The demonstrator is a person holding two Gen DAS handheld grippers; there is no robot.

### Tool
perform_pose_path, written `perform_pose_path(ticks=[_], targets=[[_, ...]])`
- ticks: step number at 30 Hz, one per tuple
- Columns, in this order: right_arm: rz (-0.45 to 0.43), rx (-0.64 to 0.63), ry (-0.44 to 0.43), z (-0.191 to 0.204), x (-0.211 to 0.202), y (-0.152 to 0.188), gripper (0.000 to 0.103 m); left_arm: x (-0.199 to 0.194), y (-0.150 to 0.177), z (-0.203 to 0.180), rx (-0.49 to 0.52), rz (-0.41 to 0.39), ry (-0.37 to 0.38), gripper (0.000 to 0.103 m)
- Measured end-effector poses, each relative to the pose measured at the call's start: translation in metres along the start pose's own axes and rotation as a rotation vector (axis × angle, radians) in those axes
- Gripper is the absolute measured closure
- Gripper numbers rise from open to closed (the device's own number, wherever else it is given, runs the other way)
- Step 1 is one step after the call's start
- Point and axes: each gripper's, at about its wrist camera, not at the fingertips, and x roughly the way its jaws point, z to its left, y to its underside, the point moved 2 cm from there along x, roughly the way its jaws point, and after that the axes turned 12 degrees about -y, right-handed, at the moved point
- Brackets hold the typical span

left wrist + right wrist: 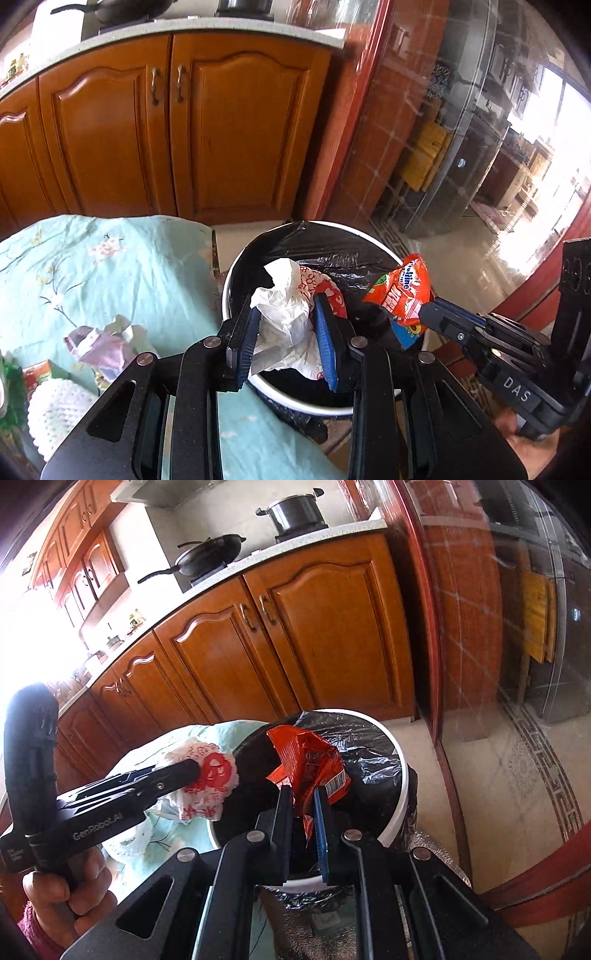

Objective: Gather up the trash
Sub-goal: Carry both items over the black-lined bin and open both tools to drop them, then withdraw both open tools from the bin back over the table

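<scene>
We start with the table under its pale green floral cloth (122, 266), which fills the 9 o'clock side of the left wrist view and touches the trash bin (236, 266), a white-rimmed pail with a black liner (332, 254) at the centre. More litter waits on the cloth at 8 o'clock: a crumpled foil wrapper (103, 343) and a white foam net (59, 410).

Both loads hang over the bin mouth. The left gripper (284, 339) is clamped on a crumpled white plastic bag (284, 314) with red print; its long axis runs roughly from 6 to 12 o'clock, the loose end pointing up. The right gripper (301, 805) is squeezed on an orange snack packet (310, 764), which stands upright, its long axis toward 12 o'clock.

We judge that releasing is next. We should lower both a little over the liner, then part the jaws fully, so the light bag does not cling to a pad or drift outside the rim.
</scene>
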Motion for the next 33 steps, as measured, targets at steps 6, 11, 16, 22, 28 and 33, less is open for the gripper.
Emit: perform_pose_path(ticks=[6,11,16,22,28,33], targets=[[0.044,0.008,0.008,-0.01,0.014,-0.005,0.092,0.017,0.002,-0.008,0.022,0.033,-0.014,0.075],[0.072,0.014,0.016,-0.016,0.024,-0.005,0.087,0.029,0.005,-0.013,0.037,0.071,-0.006,0.07],[0.095,0.027,0.016,-0.021,0.028,-0.004,0.069,0.03,0.007,-0.009,0.031,0.091,0.011,0.058],[0.066,0.038,0.011,-0.019,0.02,-0.004,0.058,0.016,0.01,-0.005,0.012,0.054,-0.001,0.049],[0.009,0.064,-0.014,-0.01,0.005,0.003,0.034,-0.021,0.03,0.024,-0.092,-0.021,-0.004,0.037],[-0.07,0.091,-0.077,0.006,-0.009,0.019,0.011,-0.063,0.06,0.049,-0.172,-0.109,-0.028,0.037]])
